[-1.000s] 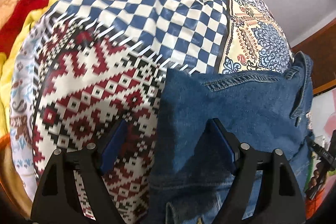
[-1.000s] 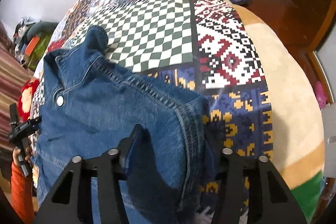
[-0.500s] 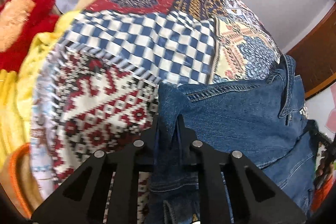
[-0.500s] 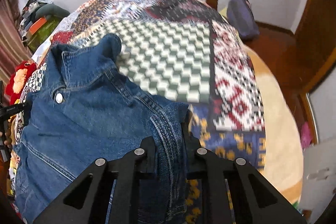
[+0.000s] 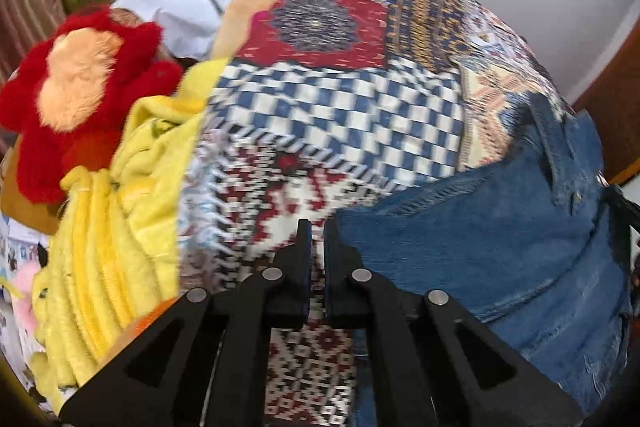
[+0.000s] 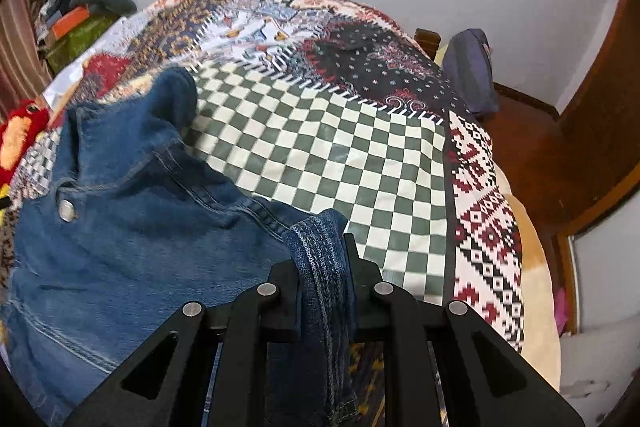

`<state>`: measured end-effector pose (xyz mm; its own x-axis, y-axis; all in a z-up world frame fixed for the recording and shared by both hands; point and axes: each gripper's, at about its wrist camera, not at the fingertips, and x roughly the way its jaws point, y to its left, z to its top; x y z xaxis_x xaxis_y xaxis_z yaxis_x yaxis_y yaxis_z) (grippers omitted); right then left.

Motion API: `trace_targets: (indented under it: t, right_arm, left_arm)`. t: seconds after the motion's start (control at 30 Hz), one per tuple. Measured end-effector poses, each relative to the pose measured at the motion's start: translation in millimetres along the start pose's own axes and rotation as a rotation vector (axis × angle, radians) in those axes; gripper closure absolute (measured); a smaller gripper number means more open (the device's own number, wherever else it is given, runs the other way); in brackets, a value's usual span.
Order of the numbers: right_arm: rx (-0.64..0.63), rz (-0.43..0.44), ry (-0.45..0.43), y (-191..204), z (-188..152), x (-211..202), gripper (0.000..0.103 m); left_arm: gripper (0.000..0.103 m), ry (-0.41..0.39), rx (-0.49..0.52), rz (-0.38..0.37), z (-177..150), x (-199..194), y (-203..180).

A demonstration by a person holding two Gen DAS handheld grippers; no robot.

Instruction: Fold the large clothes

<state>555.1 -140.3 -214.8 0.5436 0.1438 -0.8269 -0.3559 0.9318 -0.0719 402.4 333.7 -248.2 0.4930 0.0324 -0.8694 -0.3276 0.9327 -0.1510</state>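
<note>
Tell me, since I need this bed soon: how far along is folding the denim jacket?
Barely started. Done: the jacket lies spread on the quilt, with no fold visible. In hand: the right gripper is shut on a denim edge; the left gripper has just been closing, yet no denim shows between its fingers, so it may have missed. Left: regrip, then every fold.

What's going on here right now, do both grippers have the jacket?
A person is folding a denim jacket spread on a patchwork quilt, with a handheld gripper in each hand. The right gripper is shut on a bunched edge of the jacket. The left gripper has just been closing and is shut, but only quilt shows in the slit between its tips. The denim edge lies just beside it, so it seems not to hold the jacket.
</note>
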Motion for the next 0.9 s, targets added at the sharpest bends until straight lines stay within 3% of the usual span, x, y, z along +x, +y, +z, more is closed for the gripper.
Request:
trace_targets:
  t: [0.1, 0.23, 0.33, 0.4, 0.47, 0.5, 0.7, 0.9]
  right_arm:
    - [-0.023, -0.033, 0.031, -0.8, -3.0, 17.3, 0.090]
    - [-0.043, -0.071, 0.049, -4.5, -12.8, 31.3, 0.087]
    - [-0.027, -0.070, 0.050, -8.7, -15.3, 30.3, 0.082]
    - [-0.027, -0.104, 0.063, -10.2, -14.9, 29.7, 0.069]
    - [-0.036, -0.193, 0.067, -12.4, -16.3, 28.8, 0.026]
    - [-0.042, -0.241, 0.059, -15.2, -18.2, 27.7, 0.021]
    - [0.048, -0.141, 0.059, -36.9, -29.0, 10.5, 0.020]
    - [0.092, -0.091, 0.008, -35.9, -29.4, -38.1, 0.020]
  left_arm:
    - [0.091, 0.008, 0.023, -0.013, -0.1, 5.5, -14.8]
    - [0.063, 0.035, 0.051, 0.019, -11.7, 20.1, -29.9]
    - [0.060, 0.075, 0.046, 0.061, -18.7, 38.7, -32.5]
    - [0.059, 0.091, 0.039, 0.068, -22.9, 48.0, -32.2]
    - [0.057, 0.080, 0.051, 0.082, -26.0, 50.3, -34.2]
    - [0.057, 0.076, 0.067, 0.095, -27.4, 51.0, -36.6]
    - [0.055, 0.085, 0.113, 0.152, -31.6, 51.3, -49.7]
    - [0.055, 0.058, 0.116, 0.158, -26.5, 24.4, -52.4]
